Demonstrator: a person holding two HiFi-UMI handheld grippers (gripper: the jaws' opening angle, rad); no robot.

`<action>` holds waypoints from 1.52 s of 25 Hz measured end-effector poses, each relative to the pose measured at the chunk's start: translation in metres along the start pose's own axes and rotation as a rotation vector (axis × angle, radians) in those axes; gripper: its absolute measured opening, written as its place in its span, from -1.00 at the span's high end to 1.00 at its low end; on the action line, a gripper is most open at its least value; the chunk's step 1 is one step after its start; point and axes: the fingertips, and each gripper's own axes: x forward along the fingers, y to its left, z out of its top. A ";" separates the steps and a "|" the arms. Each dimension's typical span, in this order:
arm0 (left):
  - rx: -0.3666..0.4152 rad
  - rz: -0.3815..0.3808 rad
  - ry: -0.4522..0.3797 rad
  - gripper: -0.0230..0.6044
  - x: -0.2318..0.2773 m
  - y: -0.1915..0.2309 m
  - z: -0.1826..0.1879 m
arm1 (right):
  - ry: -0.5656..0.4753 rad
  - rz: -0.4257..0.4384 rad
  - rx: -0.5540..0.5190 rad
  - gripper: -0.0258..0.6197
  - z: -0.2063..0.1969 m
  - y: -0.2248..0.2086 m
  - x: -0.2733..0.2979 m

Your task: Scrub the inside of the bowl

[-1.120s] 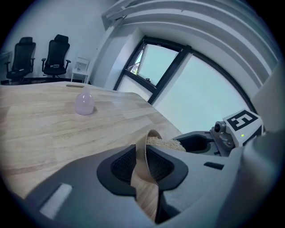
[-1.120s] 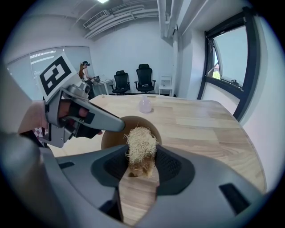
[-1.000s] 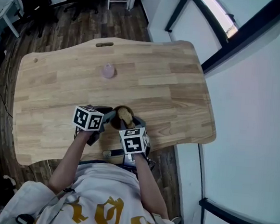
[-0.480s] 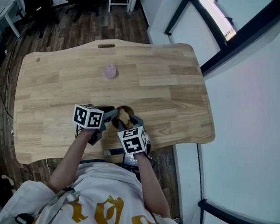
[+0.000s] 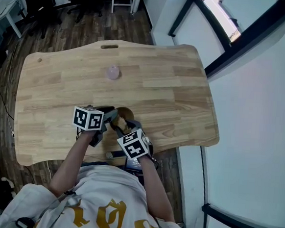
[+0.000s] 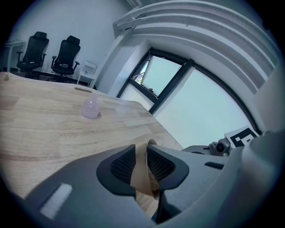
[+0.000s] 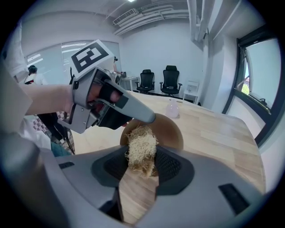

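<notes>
Wooden bowl (image 5: 124, 115) sits at the near edge of the table (image 5: 174, 89), its rim clamped by the left gripper (image 6: 140, 165). Right gripper (image 7: 141, 168) pinches a straw-coloured scrubber (image 7: 141, 149) at the bowl's mouth. Over the last second it has shifted slightly left, covering more of the bowl. Likely mid-scrub, with more strokes needed.

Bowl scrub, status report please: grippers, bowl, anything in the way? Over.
Left gripper shut on bowl rim. Right gripper shut on scrubber, at the bowl's mouth. Small pink object far up the table, not in the way.
</notes>
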 end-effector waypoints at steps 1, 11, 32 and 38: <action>0.008 0.006 0.000 0.68 0.000 0.000 0.001 | 0.003 0.007 -0.011 0.41 0.000 0.001 0.000; 0.010 0.027 0.023 0.69 0.000 0.006 -0.006 | 0.131 0.034 -0.057 0.41 -0.015 0.001 0.004; 0.099 0.003 0.071 0.70 0.022 -0.023 -0.003 | 0.198 -0.141 0.128 0.41 -0.026 -0.063 -0.008; 0.068 -0.023 0.076 0.70 0.026 -0.021 -0.005 | 0.166 -0.192 0.136 0.41 -0.025 -0.072 -0.008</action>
